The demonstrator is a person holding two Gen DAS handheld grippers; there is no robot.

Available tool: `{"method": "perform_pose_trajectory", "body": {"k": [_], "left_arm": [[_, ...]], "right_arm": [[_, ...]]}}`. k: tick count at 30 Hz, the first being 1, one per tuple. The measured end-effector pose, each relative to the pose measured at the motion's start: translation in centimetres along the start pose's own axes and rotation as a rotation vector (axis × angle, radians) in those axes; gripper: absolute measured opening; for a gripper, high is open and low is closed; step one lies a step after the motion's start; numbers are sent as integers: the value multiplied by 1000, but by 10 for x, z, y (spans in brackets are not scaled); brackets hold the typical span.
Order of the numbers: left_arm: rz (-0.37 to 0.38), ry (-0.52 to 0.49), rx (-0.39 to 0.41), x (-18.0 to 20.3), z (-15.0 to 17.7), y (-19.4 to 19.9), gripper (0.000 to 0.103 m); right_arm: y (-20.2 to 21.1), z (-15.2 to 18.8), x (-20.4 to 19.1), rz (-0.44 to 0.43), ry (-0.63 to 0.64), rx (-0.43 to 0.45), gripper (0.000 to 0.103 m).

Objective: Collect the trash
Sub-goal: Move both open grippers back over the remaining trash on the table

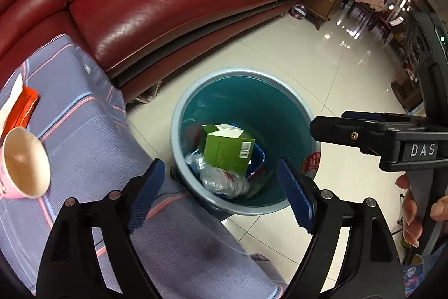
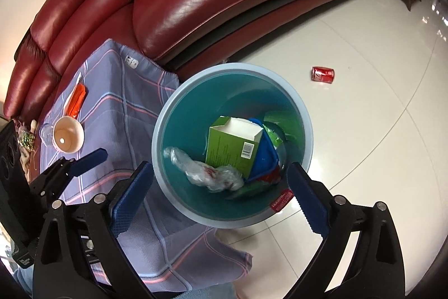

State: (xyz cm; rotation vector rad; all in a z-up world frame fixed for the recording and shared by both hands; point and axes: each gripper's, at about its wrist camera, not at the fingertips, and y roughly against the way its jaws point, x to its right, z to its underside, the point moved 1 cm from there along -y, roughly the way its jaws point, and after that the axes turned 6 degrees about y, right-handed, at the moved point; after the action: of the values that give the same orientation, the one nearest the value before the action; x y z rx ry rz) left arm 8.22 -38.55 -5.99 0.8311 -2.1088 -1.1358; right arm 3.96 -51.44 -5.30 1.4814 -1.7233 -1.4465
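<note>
A blue bin (image 1: 179,114) stands on the tiled floor beside a cloth-covered table. Inside it lie a green carton (image 1: 226,153), a crushed clear plastic bottle (image 1: 221,178) and a blue container (image 2: 266,156). My left gripper (image 1: 219,176) hangs open above the bin's near rim, with nothing between its pads. My right gripper (image 2: 221,173) is also open over the bin (image 2: 168,108) and empty. A red drink can (image 2: 322,74) lies on its side on the floor beyond the bin. On the table stand a pink paper cup (image 1: 25,162) and an orange packet (image 1: 23,108).
A red leather sofa (image 1: 168,5) curves behind the bin and table, with a book and piled papers on its seat. The purple plaid tablecloth (image 2: 117,108) hangs next to the bin's left side. A clear glass (image 2: 46,132) stands beside the cup (image 2: 68,135). Furniture crowds the far right.
</note>
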Motion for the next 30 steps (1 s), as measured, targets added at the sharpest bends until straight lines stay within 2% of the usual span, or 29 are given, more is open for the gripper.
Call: {"method": "perform_pose_trajectory", "body": {"k": [5, 17, 24, 30], "left_arm": [[-19, 35, 18, -14, 6, 13, 84], [-75, 93, 59, -53, 33, 59, 84], [-116, 156, 73, -97, 58, 88, 84], [-165, 257, 95, -153, 80, 113, 84]], "right_arm": [[-1, -1, -13, -6, 23, -5, 96], [-1, 0, -75, -53, 123, 0, 96], [-11, -3, -125, -87, 197, -12, 97], [-24, -11, -180, -104, 294, -32, 97]]}}
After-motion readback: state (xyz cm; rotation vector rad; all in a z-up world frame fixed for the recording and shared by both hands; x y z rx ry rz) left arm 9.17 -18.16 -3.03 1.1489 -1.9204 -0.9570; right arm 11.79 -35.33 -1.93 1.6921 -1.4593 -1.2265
